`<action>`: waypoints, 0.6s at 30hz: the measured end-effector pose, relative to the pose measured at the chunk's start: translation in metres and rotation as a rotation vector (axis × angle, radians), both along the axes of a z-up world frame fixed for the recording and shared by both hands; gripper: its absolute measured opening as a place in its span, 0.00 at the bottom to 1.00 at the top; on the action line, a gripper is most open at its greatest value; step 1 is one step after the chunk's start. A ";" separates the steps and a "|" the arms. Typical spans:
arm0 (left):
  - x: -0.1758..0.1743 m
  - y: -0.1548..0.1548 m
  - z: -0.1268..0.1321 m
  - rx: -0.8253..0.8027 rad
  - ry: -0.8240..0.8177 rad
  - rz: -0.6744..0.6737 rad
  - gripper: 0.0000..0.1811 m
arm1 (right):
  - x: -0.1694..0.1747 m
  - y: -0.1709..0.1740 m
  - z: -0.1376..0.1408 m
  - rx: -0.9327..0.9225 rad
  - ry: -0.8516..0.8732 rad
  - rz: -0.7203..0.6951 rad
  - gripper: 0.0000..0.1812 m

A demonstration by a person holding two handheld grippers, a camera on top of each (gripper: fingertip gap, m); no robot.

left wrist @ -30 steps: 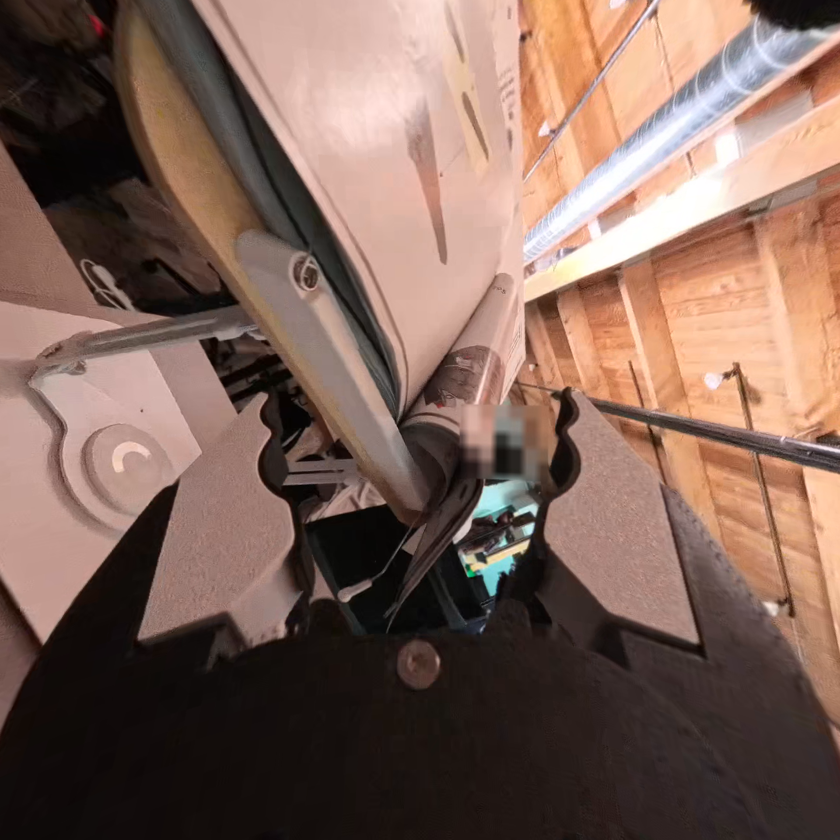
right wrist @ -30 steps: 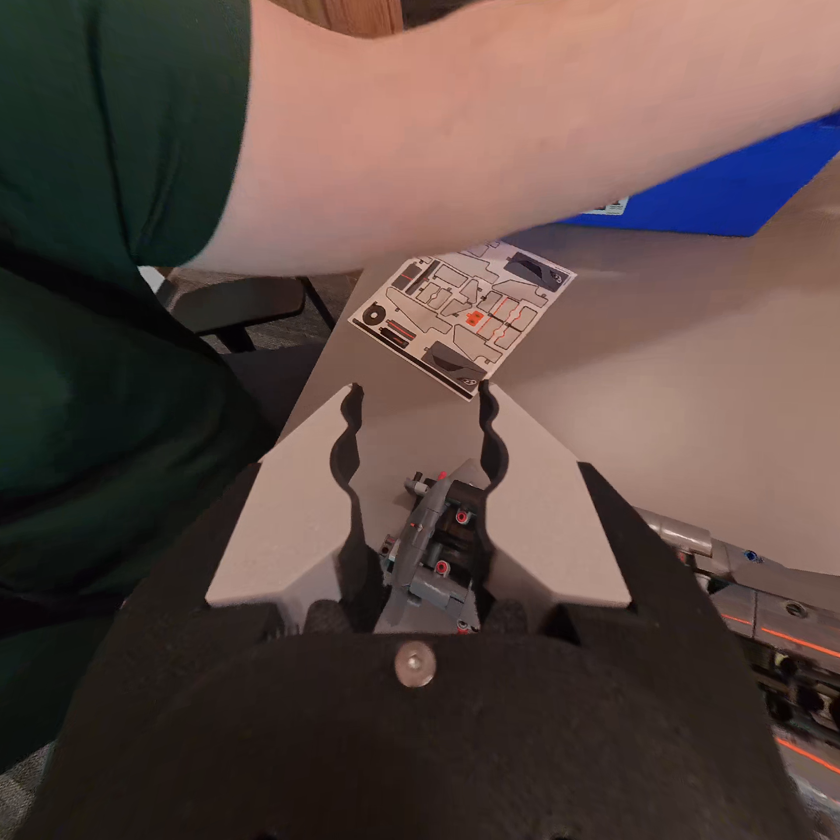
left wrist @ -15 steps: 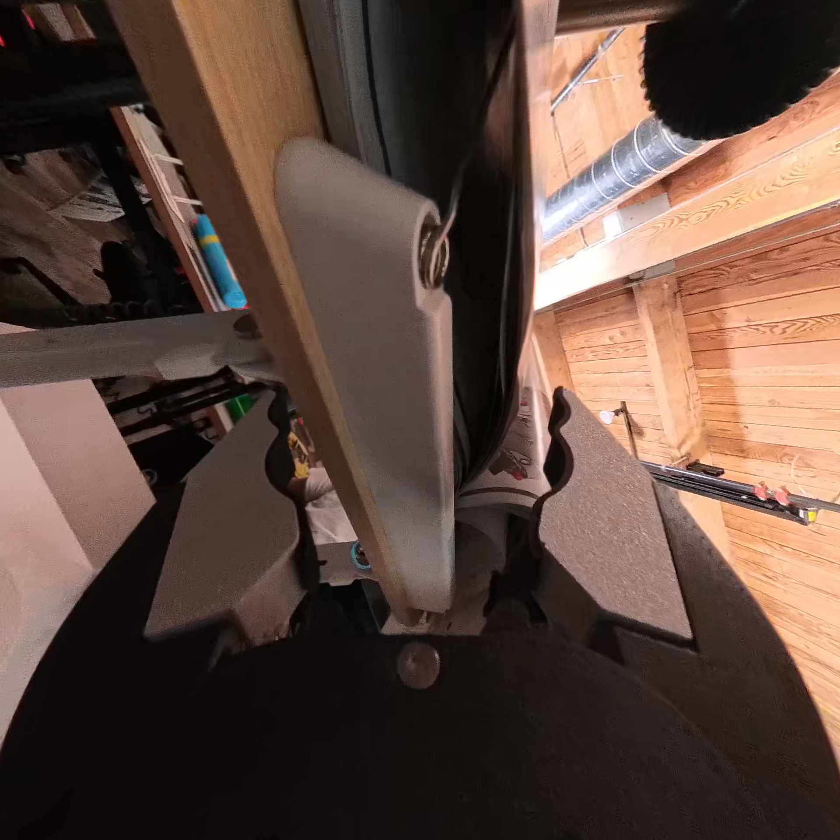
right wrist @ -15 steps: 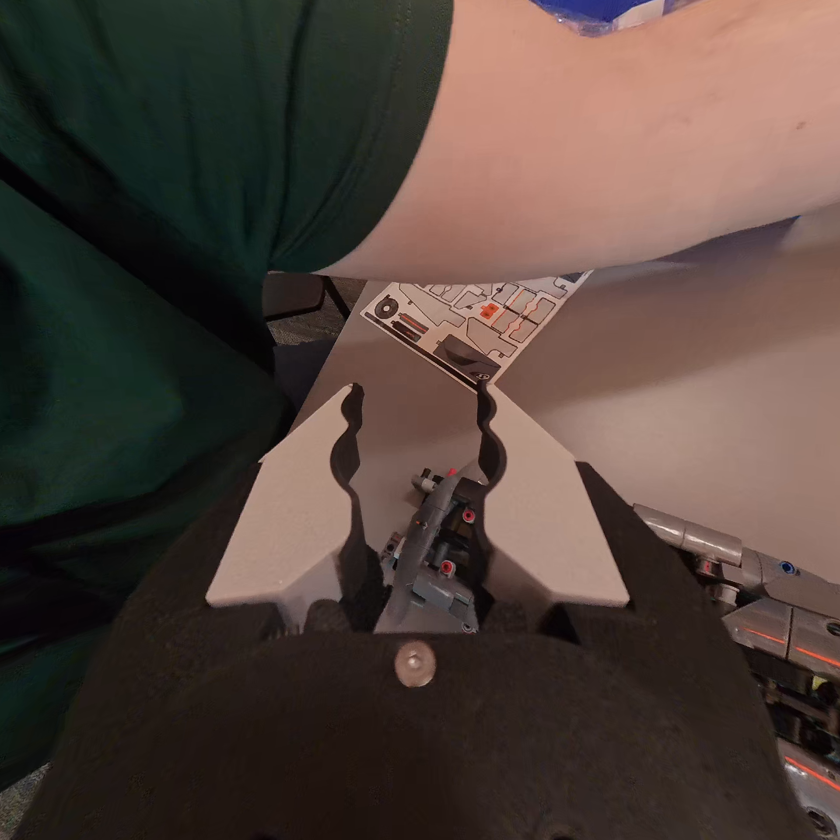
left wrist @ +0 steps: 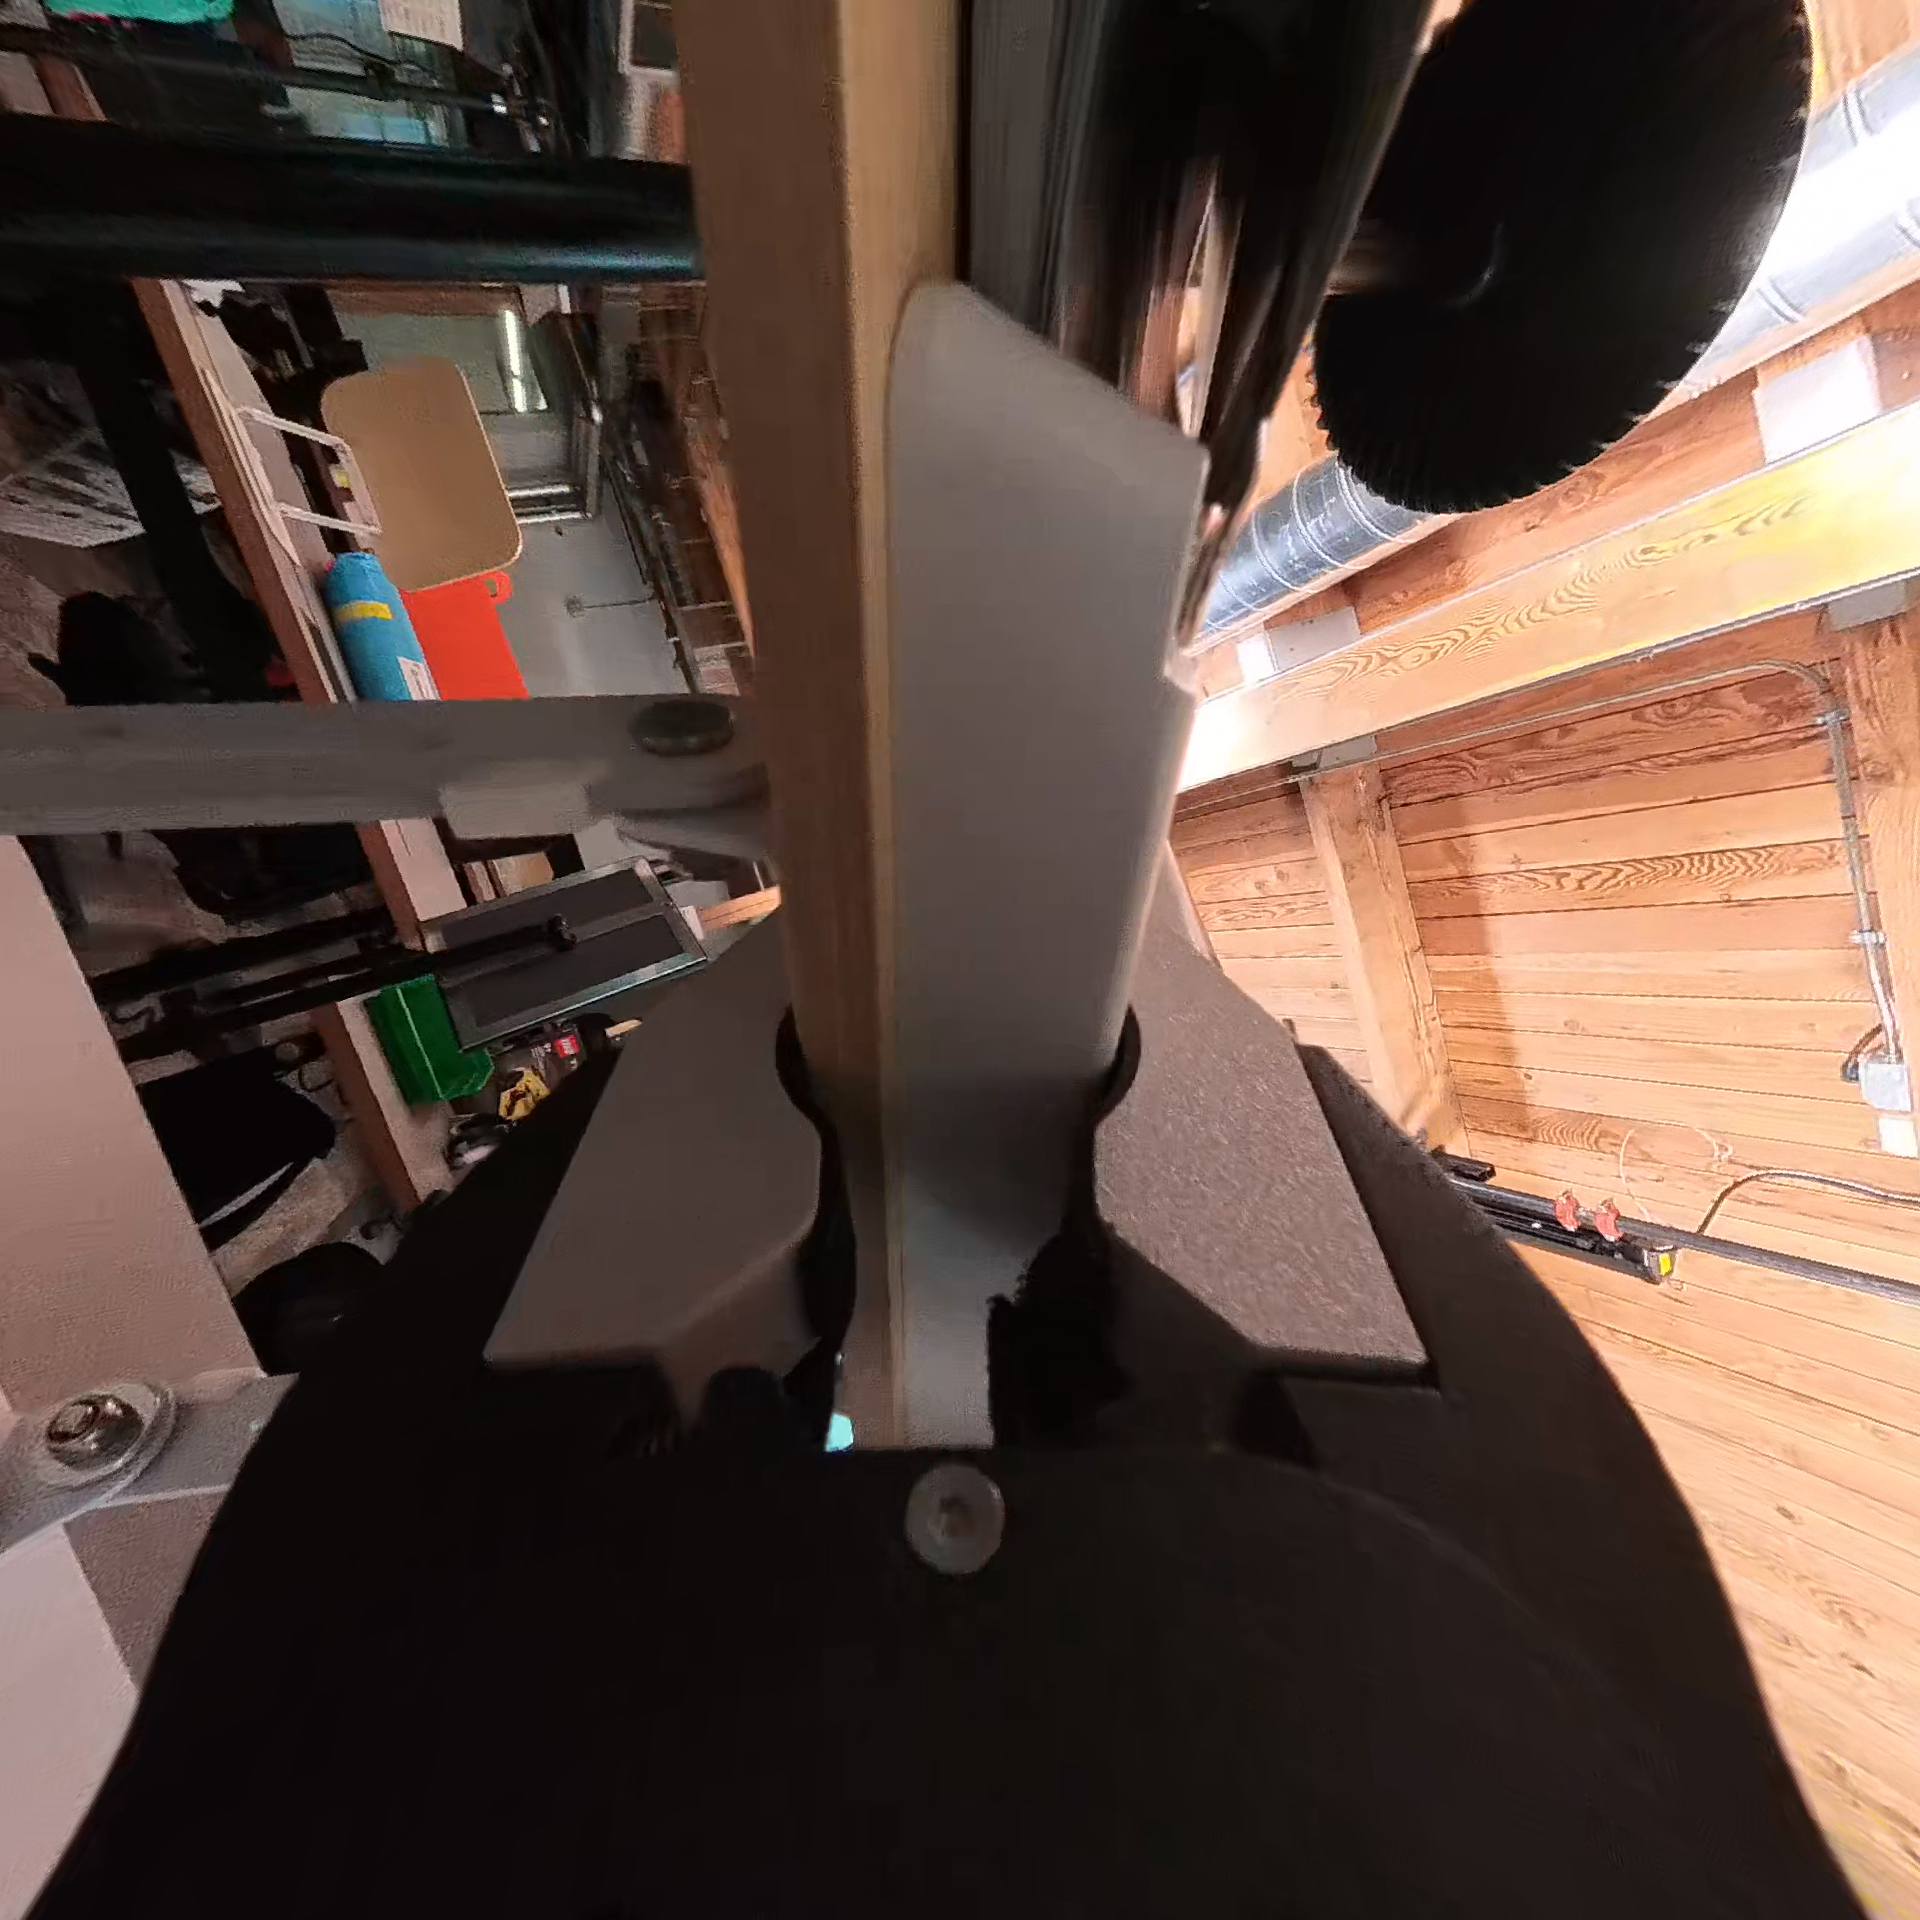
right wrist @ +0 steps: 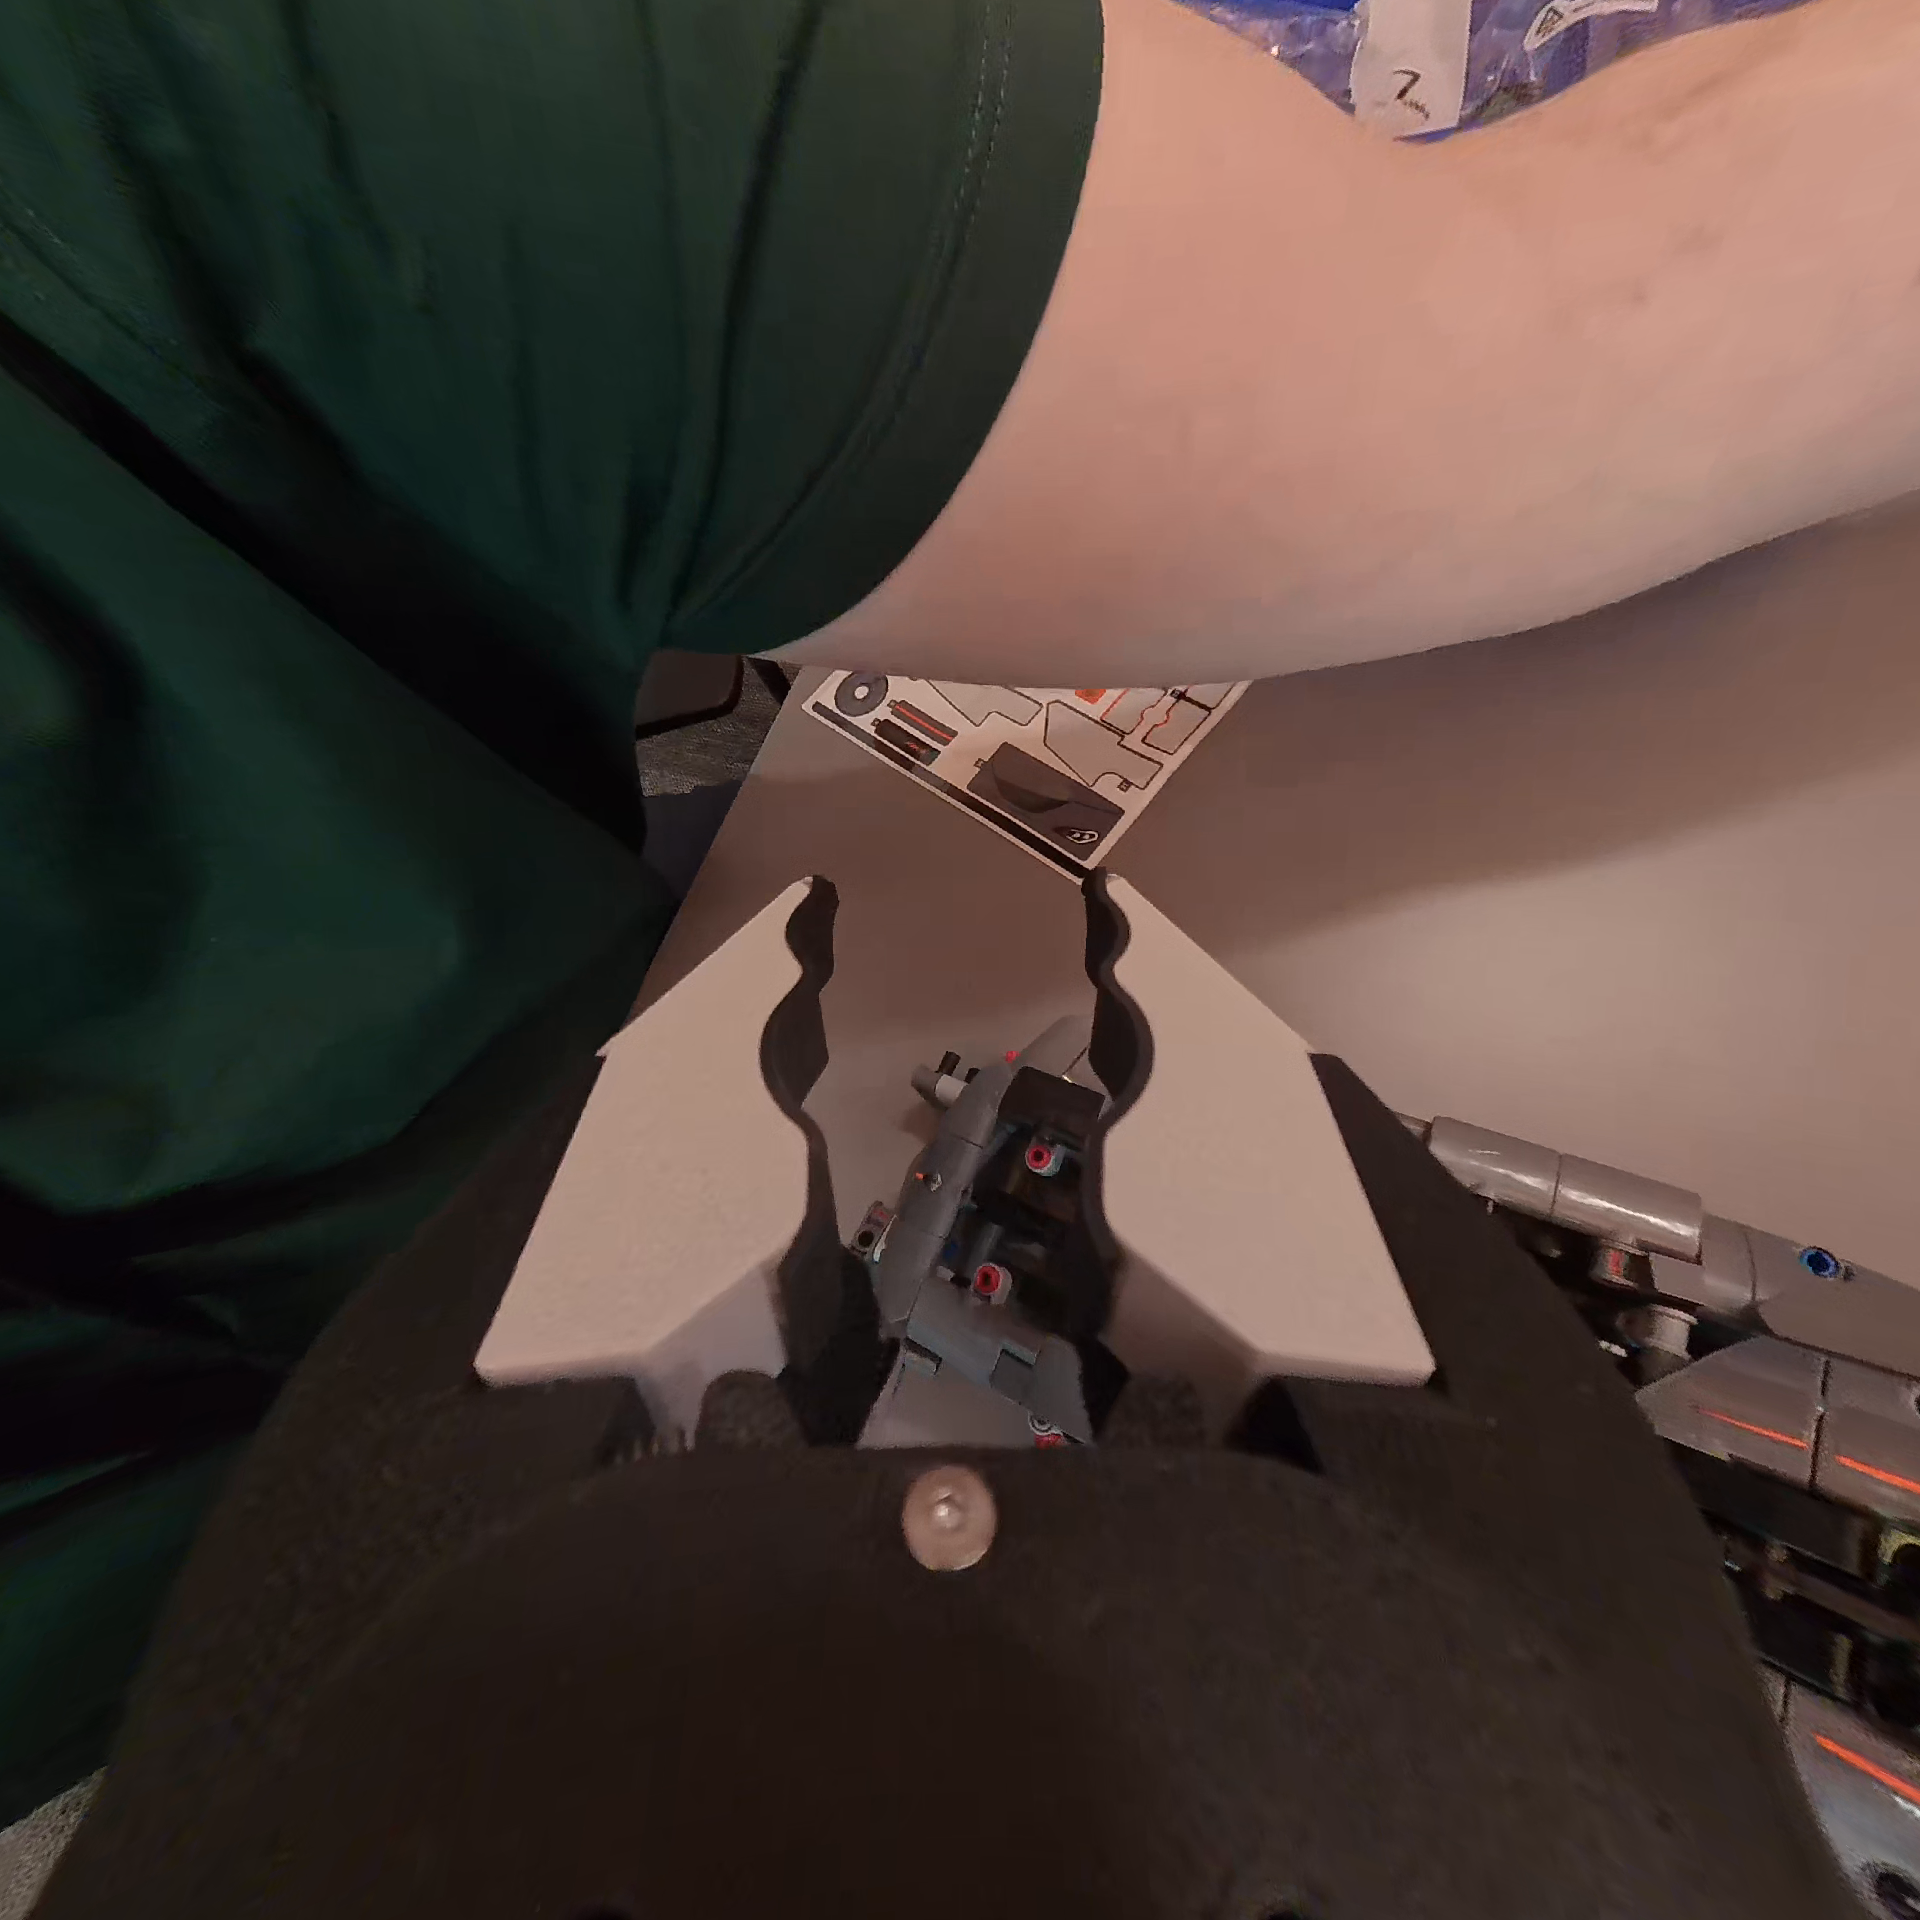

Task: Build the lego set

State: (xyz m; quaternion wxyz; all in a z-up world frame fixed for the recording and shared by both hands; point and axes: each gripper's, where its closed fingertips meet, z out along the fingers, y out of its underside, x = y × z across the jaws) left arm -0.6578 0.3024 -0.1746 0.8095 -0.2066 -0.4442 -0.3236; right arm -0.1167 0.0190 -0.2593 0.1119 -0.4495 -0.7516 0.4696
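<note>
Right tool (right wrist: 951, 904) spread wide, empty, over grey lego piece (right wrist: 987, 1195) lying on worktop (right wrist: 1455, 935) between fingers, near right one. Left tool (left wrist: 956, 1049) clamped on wooden edge (left wrist: 821, 727).

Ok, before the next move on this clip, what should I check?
1. Right gripper open: ok.
2. Sub-build between its fingers: ok, lying nearer the right finger.
3. Left gripper free to help: not ok, closed on a board and bracket.
4. Sticker sheet in full view: not ok, an arm covers part.
5. Main model ready: cannot tell, mostly out of frame.
</note>
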 end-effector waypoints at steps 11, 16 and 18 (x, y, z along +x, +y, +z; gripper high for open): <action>0.027 0.003 0.001 -0.033 0.012 -0.041 0.21 | -0.001 0.002 -0.001 -0.014 -0.001 0.001 0.26; 0.059 0.001 0.000 -0.025 0.007 -0.067 0.21 | 0.001 0.002 0.007 -0.008 0.019 0.003 0.26; 0.075 -0.001 0.000 -0.021 0.012 -0.073 0.21 | 0.003 0.003 0.009 -0.001 0.024 0.000 0.26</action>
